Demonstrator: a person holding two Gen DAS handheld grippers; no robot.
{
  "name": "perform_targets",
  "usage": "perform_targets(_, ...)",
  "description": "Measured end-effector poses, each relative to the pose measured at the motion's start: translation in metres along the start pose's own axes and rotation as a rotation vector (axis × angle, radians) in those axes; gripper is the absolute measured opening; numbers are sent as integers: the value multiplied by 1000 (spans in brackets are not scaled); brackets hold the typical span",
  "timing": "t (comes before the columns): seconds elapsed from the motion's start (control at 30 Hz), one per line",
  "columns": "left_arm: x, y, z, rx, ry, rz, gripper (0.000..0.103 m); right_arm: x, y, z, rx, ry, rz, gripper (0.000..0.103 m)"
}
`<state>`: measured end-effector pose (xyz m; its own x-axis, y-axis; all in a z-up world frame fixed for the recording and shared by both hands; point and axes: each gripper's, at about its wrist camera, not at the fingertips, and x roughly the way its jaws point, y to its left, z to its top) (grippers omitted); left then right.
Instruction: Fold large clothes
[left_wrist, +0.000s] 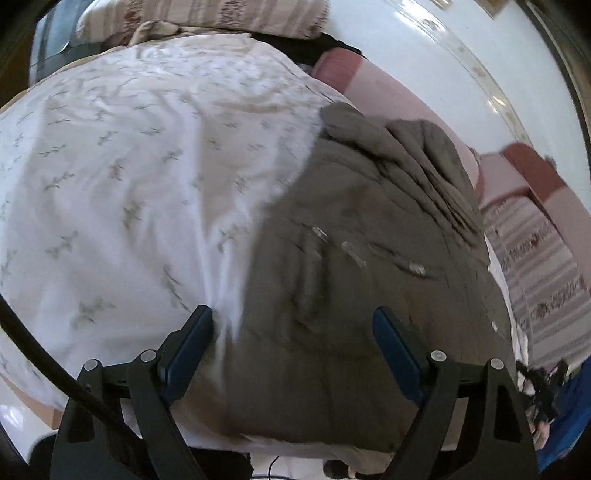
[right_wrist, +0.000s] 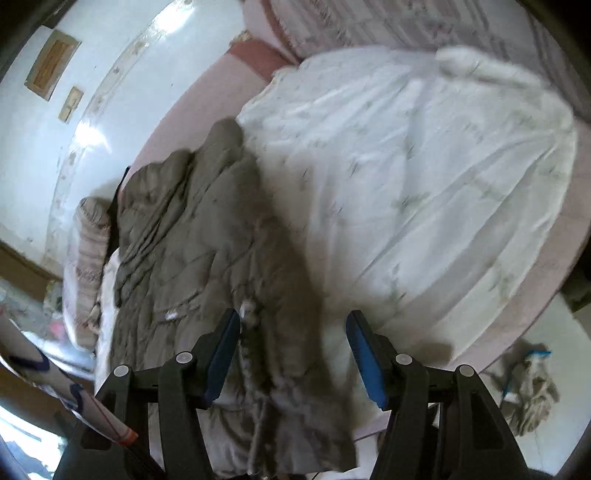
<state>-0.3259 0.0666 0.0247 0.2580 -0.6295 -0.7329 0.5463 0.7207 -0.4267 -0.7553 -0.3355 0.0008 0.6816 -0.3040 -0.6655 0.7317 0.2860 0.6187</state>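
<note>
We see the grey-brown quilted jacket (left_wrist: 369, 229) spread on the white sheet (left_wrist: 129, 166) of the bed, centre-right in the left view. Our left hand-held gripper (left_wrist: 293, 332) and right hand-held gripper (right_wrist: 291, 332) both stand wide above it, gripping nothing.

Grey-brown quilted jacket (left_wrist: 354, 266) lies crumpled, partly folded, near bed's edge on white patterned sheet (left_wrist: 129, 166); zipper visible.

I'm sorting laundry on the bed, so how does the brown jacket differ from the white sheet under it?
The jacket is plain brown and quilted; the sheet is white with small sprigs. The jacket is bunched at its far end; the sheet lies spread with light creases. The jacket covers far less of the bed. Both lie on the bed.
</note>
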Motion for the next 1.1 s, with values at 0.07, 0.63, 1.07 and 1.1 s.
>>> perform_targets(0.07, 0, -10, -9, 21, 6, -13, 87, 2, 2, -6, -8, 20, 27, 65)
perform_targets(0.63, 1, -50, -34, 157, -84, 39, 47, -6, 61, -62, -208, -25, 66, 28)
perform_targets(1.07, 13, -66, -39, 277, -122, 136, 38, 13, 58, -64, -235, 1, 15, 27)
perform_targets(1.1, 13, -67, -39, 286, -126, 140, 37, 10, 62, -66, -257, -12, 9, 26)
